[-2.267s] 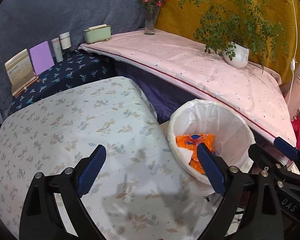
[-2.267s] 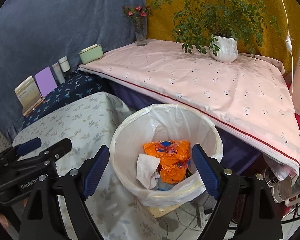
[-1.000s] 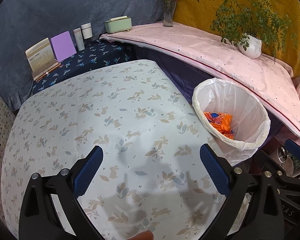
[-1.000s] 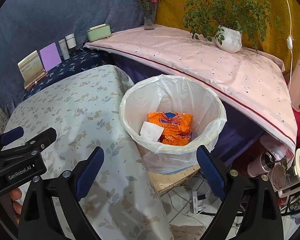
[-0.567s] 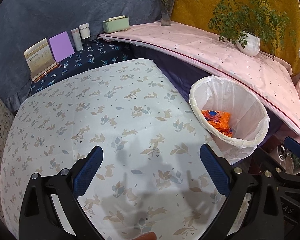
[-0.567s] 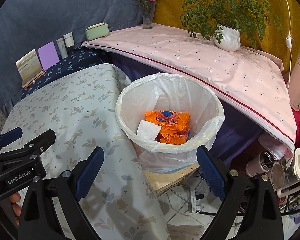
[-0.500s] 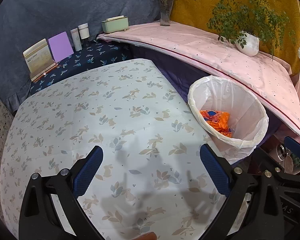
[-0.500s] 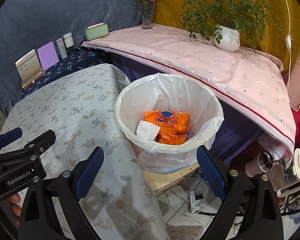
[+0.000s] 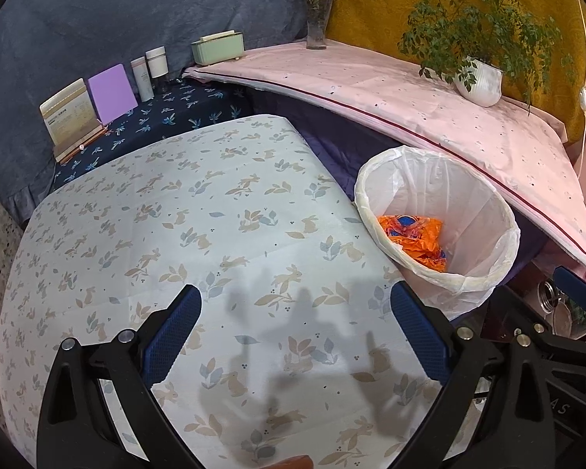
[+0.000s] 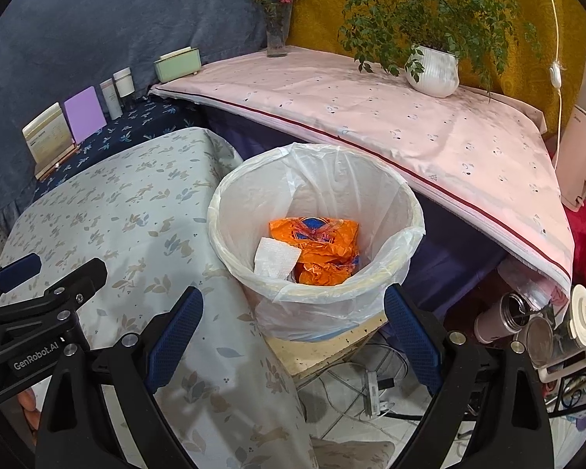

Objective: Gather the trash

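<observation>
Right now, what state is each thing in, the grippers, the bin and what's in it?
Left gripper: open, empty, over the table.
Right gripper: open, empty, in front of the bin.
Bin: upright, lined with a clear bag, partly filled.
Orange wrapper: crumpled, inside the bin.
White tissue: inside the bin, beside the wrapper.

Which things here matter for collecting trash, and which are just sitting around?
For the job:
white lined plastic waste bin
crumpled orange plastic wrapper inside it
white paper tissue inside it
left tongs and right tongs, both open and empty

Just lying about:
white ribbed pot of leafy green plant
glass vase of pink flowers
pale green box
purple card
</observation>
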Demonstrator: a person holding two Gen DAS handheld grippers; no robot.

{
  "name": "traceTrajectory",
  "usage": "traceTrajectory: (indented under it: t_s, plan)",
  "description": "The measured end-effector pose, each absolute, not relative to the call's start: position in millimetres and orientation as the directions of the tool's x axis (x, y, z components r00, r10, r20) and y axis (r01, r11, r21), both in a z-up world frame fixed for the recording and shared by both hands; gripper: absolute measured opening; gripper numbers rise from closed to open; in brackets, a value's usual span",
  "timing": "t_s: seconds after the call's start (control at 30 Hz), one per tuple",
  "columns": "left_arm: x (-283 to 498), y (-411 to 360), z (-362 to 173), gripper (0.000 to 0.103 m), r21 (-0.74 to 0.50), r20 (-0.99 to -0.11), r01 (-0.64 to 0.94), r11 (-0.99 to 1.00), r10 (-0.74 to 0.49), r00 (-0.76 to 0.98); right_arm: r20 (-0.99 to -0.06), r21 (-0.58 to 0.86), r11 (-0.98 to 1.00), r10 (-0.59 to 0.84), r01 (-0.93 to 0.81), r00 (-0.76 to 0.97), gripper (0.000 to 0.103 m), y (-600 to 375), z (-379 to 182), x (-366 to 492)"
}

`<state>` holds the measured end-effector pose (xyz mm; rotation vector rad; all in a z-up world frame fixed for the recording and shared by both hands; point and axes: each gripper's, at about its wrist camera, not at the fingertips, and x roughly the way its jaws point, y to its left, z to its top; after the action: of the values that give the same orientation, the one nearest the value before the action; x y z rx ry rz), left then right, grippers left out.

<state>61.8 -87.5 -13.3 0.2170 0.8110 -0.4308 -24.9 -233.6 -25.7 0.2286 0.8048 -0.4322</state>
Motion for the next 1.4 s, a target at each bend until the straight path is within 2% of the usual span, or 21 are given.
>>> traceTrajectory:
  t_s: [1.4]
  plan:
    - [64.6, -90.0, -15.6, 0.093, 0.017, -0.746, 0.44, 0.898, -0.282, 0.603, -0.737, 0.028, 0.885, -0.295, 0.464, 0.608, 0.09, -239.2, -31.2, -26.2]
